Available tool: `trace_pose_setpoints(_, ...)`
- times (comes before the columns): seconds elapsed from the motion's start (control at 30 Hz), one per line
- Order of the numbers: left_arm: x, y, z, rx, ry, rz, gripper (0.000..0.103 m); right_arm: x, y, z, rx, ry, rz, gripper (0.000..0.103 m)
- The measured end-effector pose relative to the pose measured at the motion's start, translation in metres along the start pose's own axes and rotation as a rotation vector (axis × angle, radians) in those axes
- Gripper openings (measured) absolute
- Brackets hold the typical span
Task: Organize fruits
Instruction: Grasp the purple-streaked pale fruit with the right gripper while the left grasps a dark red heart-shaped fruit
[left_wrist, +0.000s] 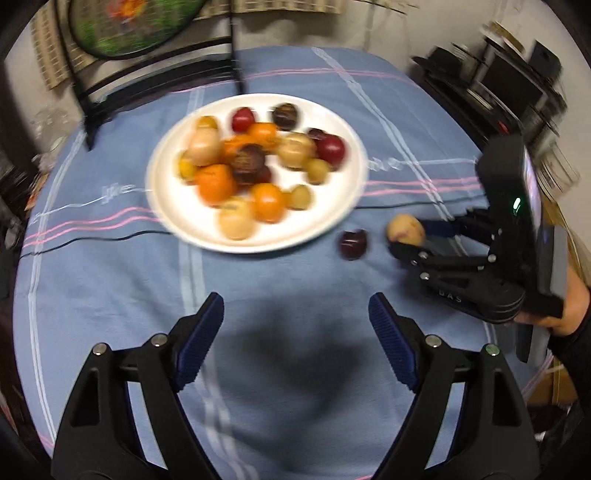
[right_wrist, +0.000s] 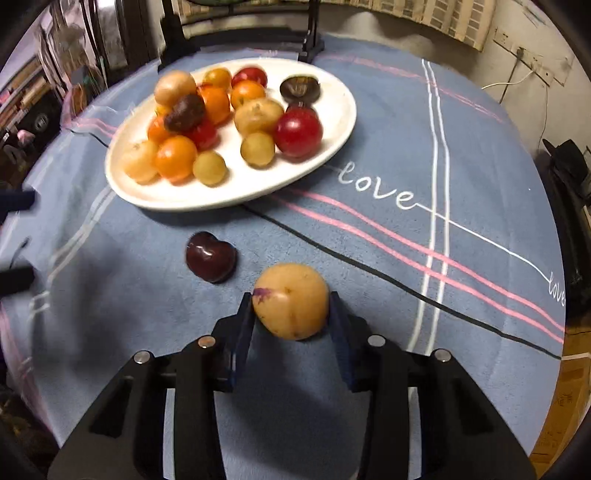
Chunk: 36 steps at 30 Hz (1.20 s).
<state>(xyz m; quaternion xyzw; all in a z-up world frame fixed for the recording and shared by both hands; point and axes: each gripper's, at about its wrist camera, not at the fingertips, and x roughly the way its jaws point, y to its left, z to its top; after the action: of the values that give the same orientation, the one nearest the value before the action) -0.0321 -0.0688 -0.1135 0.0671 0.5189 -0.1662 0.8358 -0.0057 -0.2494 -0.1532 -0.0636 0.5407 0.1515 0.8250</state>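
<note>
A white plate (left_wrist: 170, 214) (right_wrist: 332, 122) on the blue tablecloth holds several orange, yellow, red and dark fruits. A dark red fruit (left_wrist: 353, 243) (right_wrist: 210, 262) lies on the cloth just off the plate. My right gripper (right_wrist: 291, 301) (left_wrist: 406, 238) is shut on a pale yellow fruit (right_wrist: 291, 301) (left_wrist: 405, 229) beside the dark red one, low over the cloth. My left gripper (left_wrist: 295, 314) is open and empty, above bare cloth in front of the plate.
A black metal stand (left_wrist: 236, 70) (right_wrist: 312, 40) rises behind the plate. Dark shelves with clutter (left_wrist: 498, 85) stand past the table's right edge. The cloth has pink and white stripes and the word "love" (right_wrist: 375, 188).
</note>
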Motion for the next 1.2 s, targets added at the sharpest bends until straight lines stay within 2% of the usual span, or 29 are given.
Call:
trace_pose_setpoints(0.2, 0.039, -0.036, 0.013, -0.023, 0.025, -0.046, 0.079, -0.027, -0.039, -0.017, 0.124, -0.029, 0.033, 0.04)
trace_pose_setpoints(0.4, 0.078, -0.044, 0.03, -0.117, 0.033, 0.007, 0.074, -0.037, -0.057, -0.032, 0.179, -0.042, 0.049, 0.04)
trace_pose_setpoints(0.5, 0.094, -0.039, 0.036, -0.144, 0.057, 0.031, 0.064, -0.038, -0.061, -0.035, 0.189, -0.046, 0.065, 0.04)
trace_pose_setpoints(0.57, 0.105, -0.036, 0.038, -0.149, 0.09, 0.025, 0.048, -0.038, -0.06, -0.036, 0.191, -0.047, 0.07, 0.04)
trace_pose_setpoints(0.6, 0.105, -0.037, 0.038, -0.147, 0.091, 0.014, 0.046, -0.039, -0.06, -0.036, 0.192, -0.049, 0.072, 0.04)
trace_pose_setpoints(0.63, 0.102, -0.038, 0.038, -0.136, 0.085, -0.006, 0.033, -0.04, -0.059, -0.037, 0.193, -0.051, 0.075, 0.04)
trace_pose_setpoints(0.8, 0.064, -0.039, 0.032, -0.062, 0.028, -0.045, 0.033, -0.045, -0.055, -0.038, 0.203, -0.067, 0.093, 0.04)
trace_pose_setpoints(0.97, 0.038, -0.026, 0.023, -0.056, 0.003, -0.043, 0.032, -0.044, -0.039, -0.036, 0.189, -0.066, 0.104, 0.04)
trace_pose_setpoints(1.2, 0.009, 0.014, 0.003, -0.097, -0.015, -0.051, 0.032, -0.049, 0.0, -0.024, 0.155, -0.084, 0.143, 0.04)
